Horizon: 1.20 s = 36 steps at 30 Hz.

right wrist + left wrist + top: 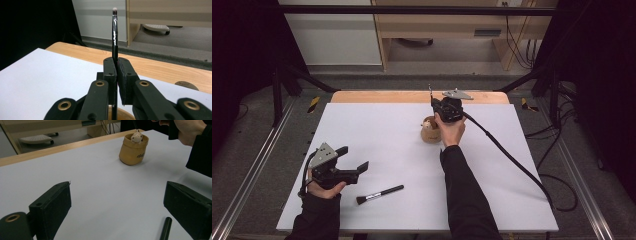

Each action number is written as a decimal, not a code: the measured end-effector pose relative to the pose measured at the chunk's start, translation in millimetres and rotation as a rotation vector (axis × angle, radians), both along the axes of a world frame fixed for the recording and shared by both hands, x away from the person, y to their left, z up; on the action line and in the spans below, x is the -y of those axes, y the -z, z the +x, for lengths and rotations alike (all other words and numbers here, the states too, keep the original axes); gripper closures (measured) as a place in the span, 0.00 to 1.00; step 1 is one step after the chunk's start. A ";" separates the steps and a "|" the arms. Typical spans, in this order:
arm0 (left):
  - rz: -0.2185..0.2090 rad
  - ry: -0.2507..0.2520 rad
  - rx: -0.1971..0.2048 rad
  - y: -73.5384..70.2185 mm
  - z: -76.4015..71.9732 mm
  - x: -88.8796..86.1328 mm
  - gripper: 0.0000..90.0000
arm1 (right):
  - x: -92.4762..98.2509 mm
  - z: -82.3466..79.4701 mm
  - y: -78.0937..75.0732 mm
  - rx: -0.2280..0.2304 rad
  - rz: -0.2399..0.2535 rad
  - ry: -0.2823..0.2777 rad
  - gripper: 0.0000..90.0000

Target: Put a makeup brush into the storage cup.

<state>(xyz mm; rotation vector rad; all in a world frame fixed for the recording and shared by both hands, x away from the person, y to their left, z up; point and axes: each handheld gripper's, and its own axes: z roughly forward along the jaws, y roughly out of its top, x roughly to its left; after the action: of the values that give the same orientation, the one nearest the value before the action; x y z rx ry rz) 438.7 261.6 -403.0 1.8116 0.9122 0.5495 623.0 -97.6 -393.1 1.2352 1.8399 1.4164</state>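
My right gripper [435, 106] hovers over a tan pouch [430, 132] at the far middle of the table. In the right gripper view this gripper [117, 68] is shut on a thin black brush [114, 32], held upright with its bristles on top. The brush's lower end reaches down into the mouth of the pouch [133, 151], where a small white thing [137, 137] sticks out. At the near left my left gripper [357, 157] rests low over the table, open, with nothing between its jaws. A larger black brush [379, 194] lies flat just right of it.
The white tabletop [377, 130] has a wooden strip [412, 96] along its far edge. The right gripper's cable [512, 160] trails across the right side of the table. Dark frame posts stand at both far corners, and a wooden desk stands on the floor beyond.
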 end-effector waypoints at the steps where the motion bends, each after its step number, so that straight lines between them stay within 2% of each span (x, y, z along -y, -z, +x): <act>1: 0.000 0.000 0.000 0.0 0.0 0.0 0.08 | -0.3 0.2 1.0 0.000 -0.003 -0.001 0.95; 14: 0.000 -0.001 -0.002 0.3 0.2 0.4 0.08 | 0.8 -0.2 12.9 -0.023 -0.029 0.001 0.96; 26: 0.002 -0.001 -0.002 0.4 0.3 0.6 0.08 | 0.7 -1.7 20.5 -0.046 -0.034 0.001 0.95; 30: 0.003 0.000 -0.002 0.6 0.3 1.0 0.08 | 0.3 -2.5 23.6 -0.040 -0.050 0.000 0.95; 36: 0.003 0.000 -0.002 0.7 0.3 1.2 0.08 | 2.7 -4.5 28.3 -0.051 -0.043 0.001 0.95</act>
<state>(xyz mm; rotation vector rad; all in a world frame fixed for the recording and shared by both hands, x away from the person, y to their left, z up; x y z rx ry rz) 439.1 260.4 -403.7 1.8153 0.9132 0.5503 618.4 -100.3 -421.4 1.2615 1.8930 1.3488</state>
